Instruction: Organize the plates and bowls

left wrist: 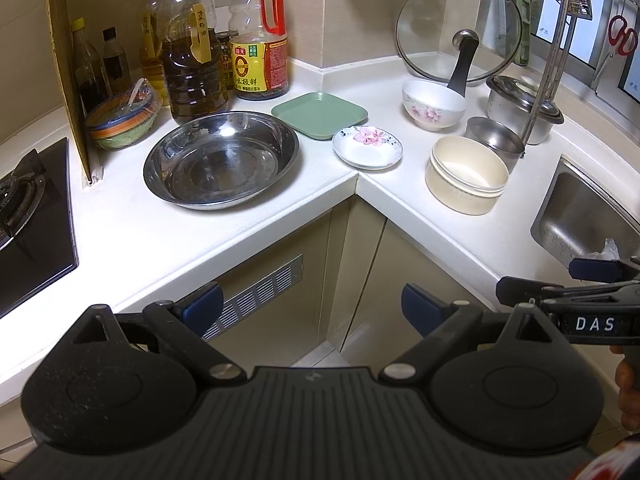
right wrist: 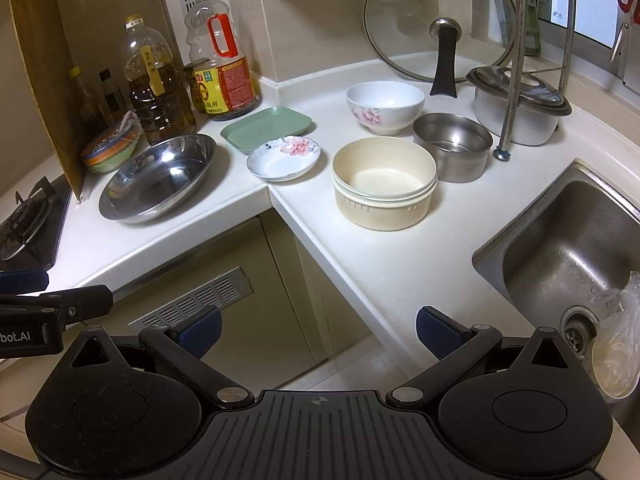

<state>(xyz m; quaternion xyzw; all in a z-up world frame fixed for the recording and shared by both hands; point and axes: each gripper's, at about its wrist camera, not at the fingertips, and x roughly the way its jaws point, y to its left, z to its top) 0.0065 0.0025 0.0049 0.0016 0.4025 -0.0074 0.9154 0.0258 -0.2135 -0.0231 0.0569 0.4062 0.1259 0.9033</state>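
Note:
On the white corner counter stand a wide steel basin (left wrist: 221, 160) (right wrist: 158, 178), a green square plate (left wrist: 319, 114) (right wrist: 267, 128), a small flowered saucer (left wrist: 367, 147) (right wrist: 283, 157), a white flowered bowl (left wrist: 433, 105) (right wrist: 385, 107), a cream bowl (left wrist: 466, 175) (right wrist: 384, 182) and a small steel bowl (left wrist: 495, 138) (right wrist: 452, 146). My left gripper (left wrist: 312, 312) is open and empty, held in front of the counter edge. My right gripper (right wrist: 318, 330) is open and empty, also short of the counter, and shows at the right of the left wrist view (left wrist: 560, 284).
Oil and sauce bottles (left wrist: 260, 40) and a wrapped striped bowl (left wrist: 122, 122) stand at the back left. A gas hob (left wrist: 32, 224) is at left. A glass lid (left wrist: 460, 28), a lidded pot (left wrist: 524, 106) and a sink (right wrist: 568, 256) holding a plastic bag are at right.

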